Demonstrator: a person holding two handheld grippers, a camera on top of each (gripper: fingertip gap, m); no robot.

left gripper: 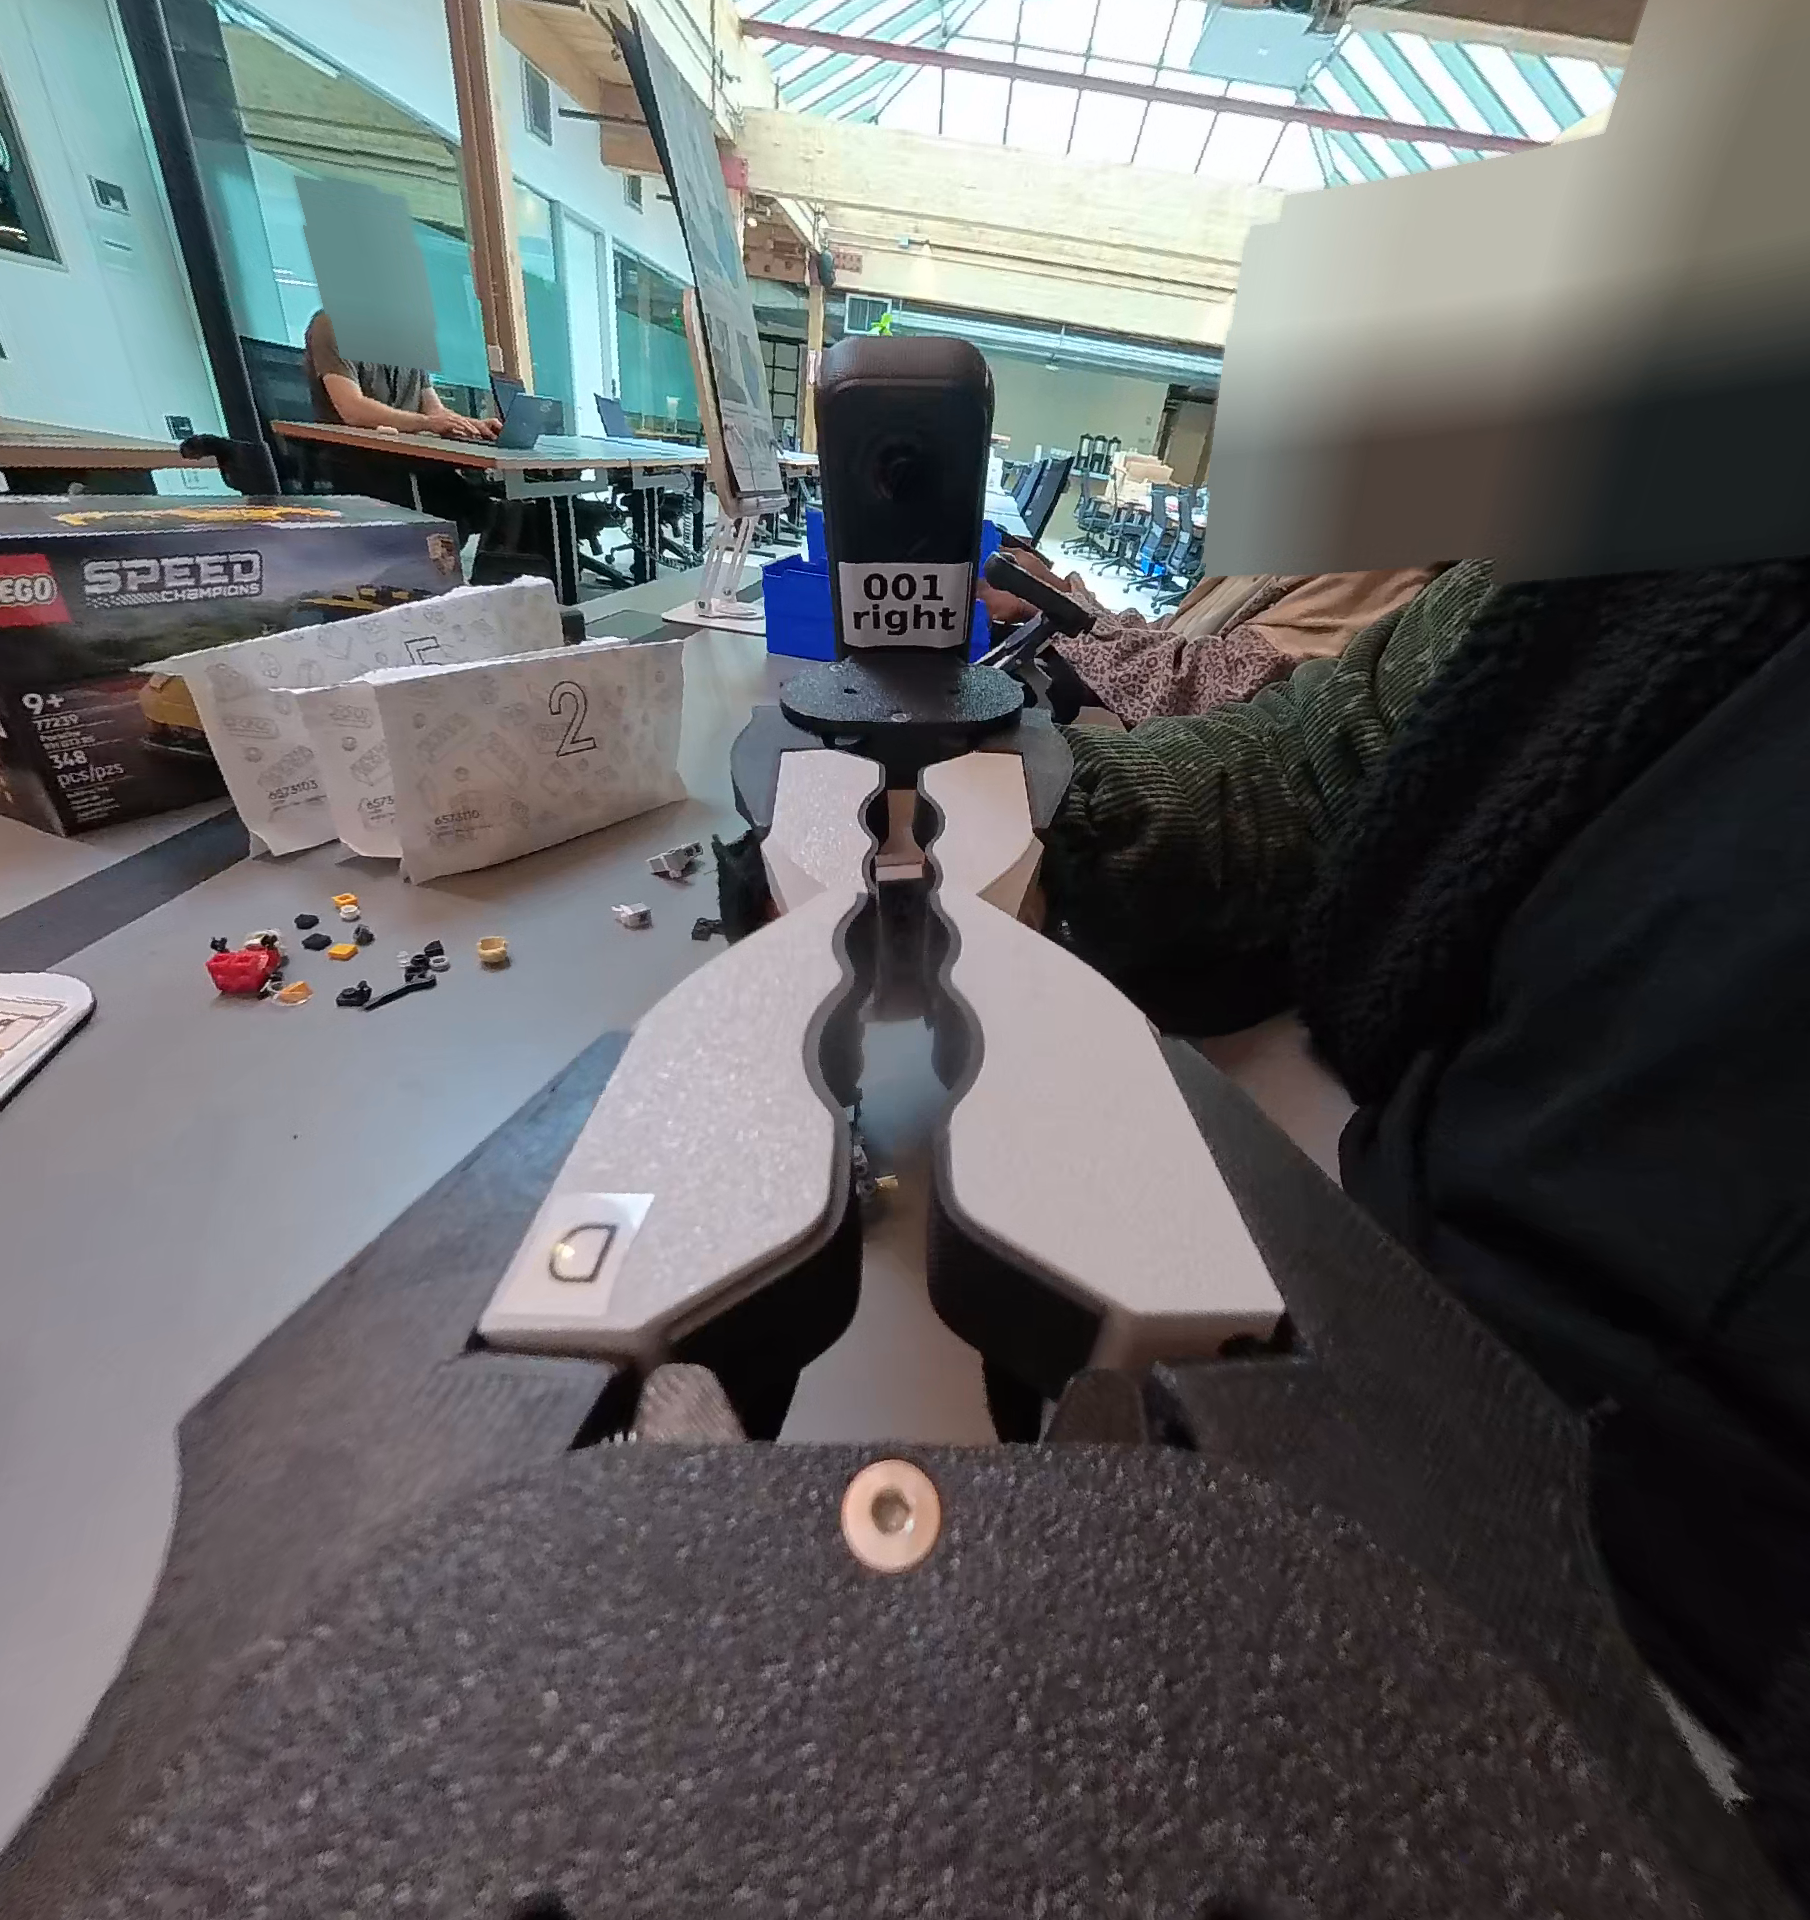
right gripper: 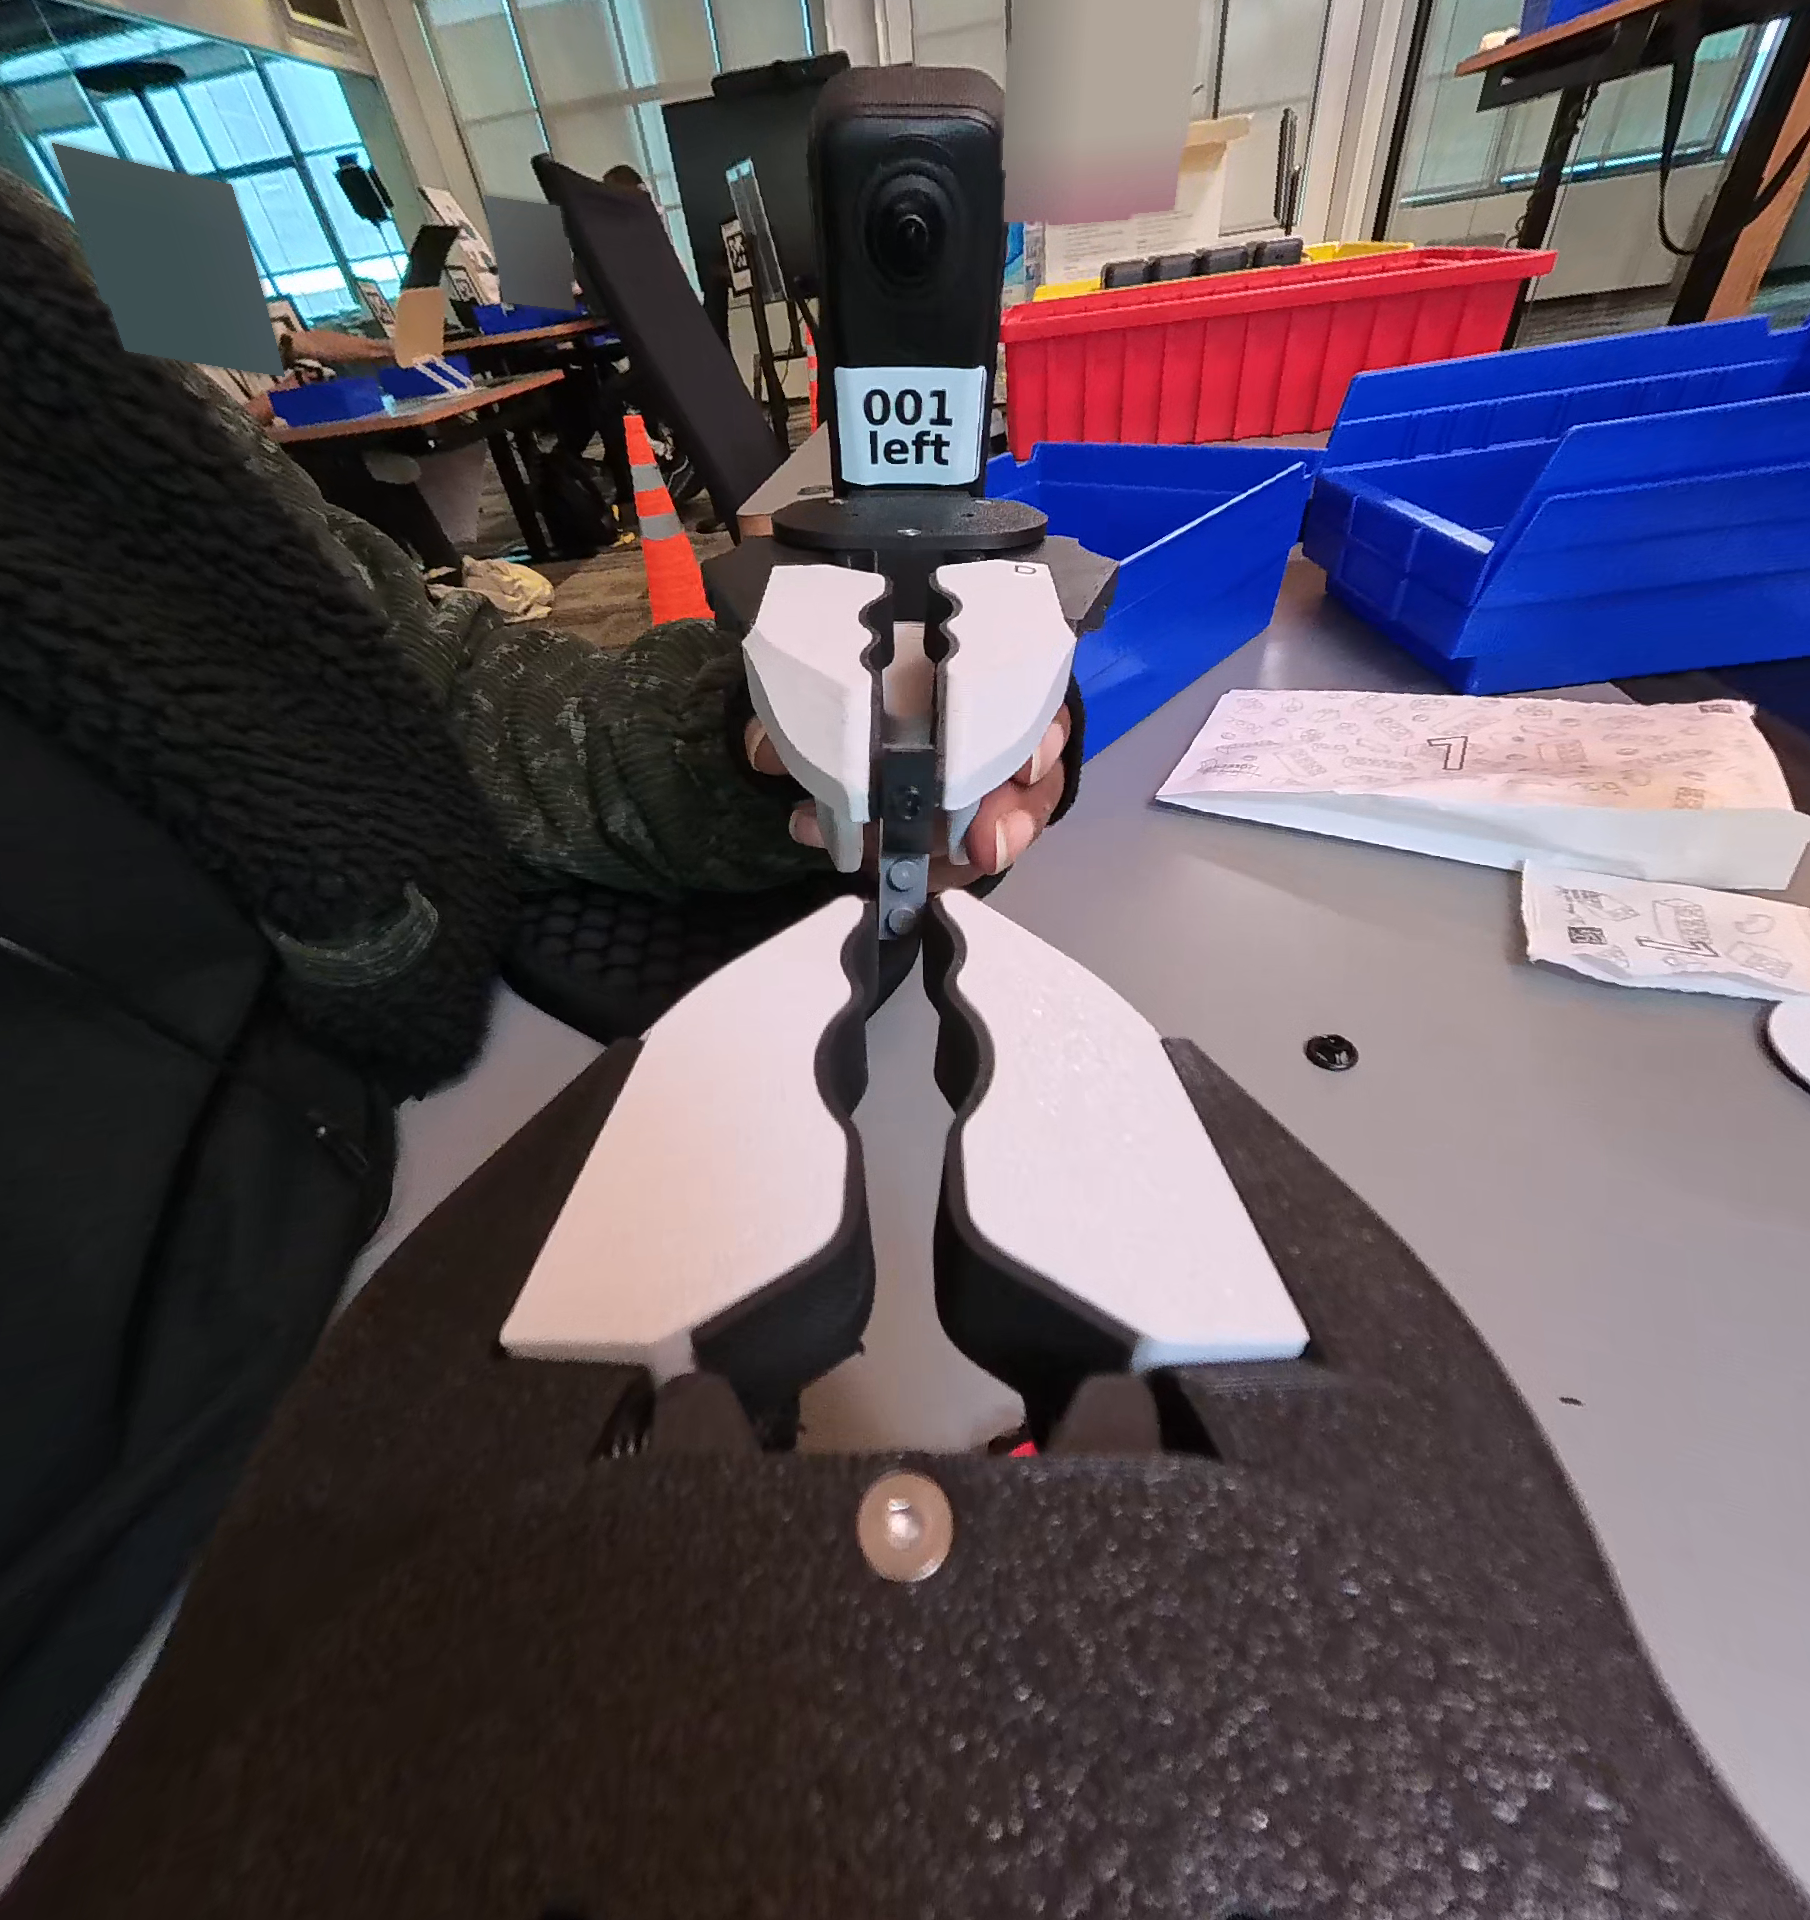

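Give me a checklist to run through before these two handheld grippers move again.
1. Left gripper clamps the dark grey toy brick: ok.
2. Light grey studded plate meets that brick's lower end: ok.
3. Right gripper has the plate's near end between its fingertips: ok; firm squeeze: cannot tell.
4. Grippers face each other tip to tip: ok.
5. Loose small toy pieces on the grey table lie clear of both grippers: ok.

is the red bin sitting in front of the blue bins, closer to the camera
No: in the right wrist view the red bin stands behind the blue bins, farther back on the grey table.
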